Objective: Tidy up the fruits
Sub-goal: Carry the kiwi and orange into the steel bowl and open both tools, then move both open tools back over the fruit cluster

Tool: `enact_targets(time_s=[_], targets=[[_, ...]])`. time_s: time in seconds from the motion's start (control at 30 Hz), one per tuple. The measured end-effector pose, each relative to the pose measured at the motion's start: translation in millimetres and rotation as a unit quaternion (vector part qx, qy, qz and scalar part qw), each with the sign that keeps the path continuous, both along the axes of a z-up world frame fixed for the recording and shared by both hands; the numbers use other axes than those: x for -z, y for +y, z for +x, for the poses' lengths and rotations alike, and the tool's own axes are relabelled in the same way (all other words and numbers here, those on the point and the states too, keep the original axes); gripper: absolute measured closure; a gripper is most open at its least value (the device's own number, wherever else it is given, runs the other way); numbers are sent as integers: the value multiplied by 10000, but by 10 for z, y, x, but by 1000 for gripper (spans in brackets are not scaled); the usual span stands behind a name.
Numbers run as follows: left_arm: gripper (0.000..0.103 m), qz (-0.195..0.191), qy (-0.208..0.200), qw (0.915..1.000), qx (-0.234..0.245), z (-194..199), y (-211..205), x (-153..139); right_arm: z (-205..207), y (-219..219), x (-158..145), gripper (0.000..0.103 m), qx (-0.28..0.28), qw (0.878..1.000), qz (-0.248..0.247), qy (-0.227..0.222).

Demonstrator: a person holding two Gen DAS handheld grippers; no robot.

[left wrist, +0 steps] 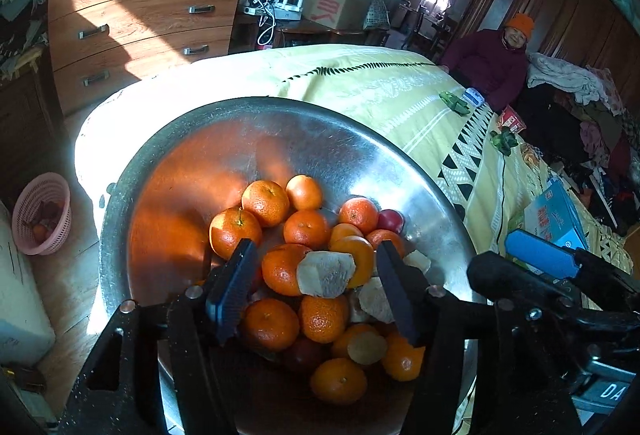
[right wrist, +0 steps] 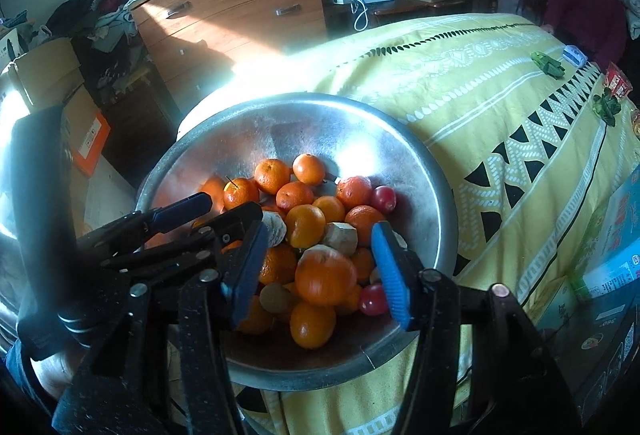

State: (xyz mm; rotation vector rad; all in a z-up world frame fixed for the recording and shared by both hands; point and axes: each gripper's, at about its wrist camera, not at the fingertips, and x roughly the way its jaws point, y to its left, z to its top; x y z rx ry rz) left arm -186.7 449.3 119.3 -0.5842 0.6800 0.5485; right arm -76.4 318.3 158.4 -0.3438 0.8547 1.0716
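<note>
Orange mandarins [left wrist: 266,203] in a silver basin [left wrist: 240,139] on yellow cloth [right wrist: 480,83] with black triangles.

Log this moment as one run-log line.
left tongs: open over fruit | right tongs: open, orange between, blurred | bowl: oranges, red fruits, tan chunks | nothing held

Left tongs [left wrist: 312,287] and right tongs [right wrist: 320,271] — side by side, angled downward, jaws apart.

My metal basin [left wrist: 248,131] is shiny but scratched. The oranges [left wrist: 269,202] have glossy, pitted skin. My claw [right wrist: 320,267] carries ribbed blue plastic pads [right wrist: 390,275]. The yellow bed cover [right wrist: 500,83] is matt cloth.
</note>
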Motion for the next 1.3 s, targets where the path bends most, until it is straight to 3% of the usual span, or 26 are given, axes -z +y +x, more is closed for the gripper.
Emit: enact_targets(time_s=[0.07, 0.27, 0.43, 0.57, 0.7, 0.83, 0.9, 1.07, 1.17, 1.3], targets=[[40, -26, 31, 10000, -30, 2, 11, 11, 14, -33, -45, 28, 40, 10000, 65, -19], [40, 20, 35, 10000, -59, -8, -29, -52, -42, -111, -209, 26, 78, 9996, 248, -78], [40, 253, -174, 9995, 4, -73, -190, -310, -152, -266, -403, 26, 95, 9987, 461, -183], [40, 524, -487, 9971, 265, -120, -460, -618, -338, -756, -632, 26, 207, 9937, 1041, -364], [40, 805, -763, 9915, 680, -101, -887, -904, -478, -1574, -680, 27, 645, 9855, 1461, -565], [40, 826, -1025, 9837, 1223, -8, -1371, -1073, -277, -2494, -392, 27, 1505, 9784, 1347, -437], [40, 793, -1129, 9783, 1548, 56, -1637, -1110, -37, -2945, -121, 45, 2000, 9733, 1113, -184], [40, 799, -1005, 9651, 2281, 266, -2233, -1048, 550, -3922, 568, 57, 3248, 9435, 518, 396], [40, 775, -803, 9602, 2559, 407, -2475, -930, 827, -4142, 881, 59, 3574, 9299, 364, 786], [40, 772, -632, 9564, 2745, 503, -2660, -797, 1007, -4079, 1100, 61, 3512, 9328, 130, 806]])
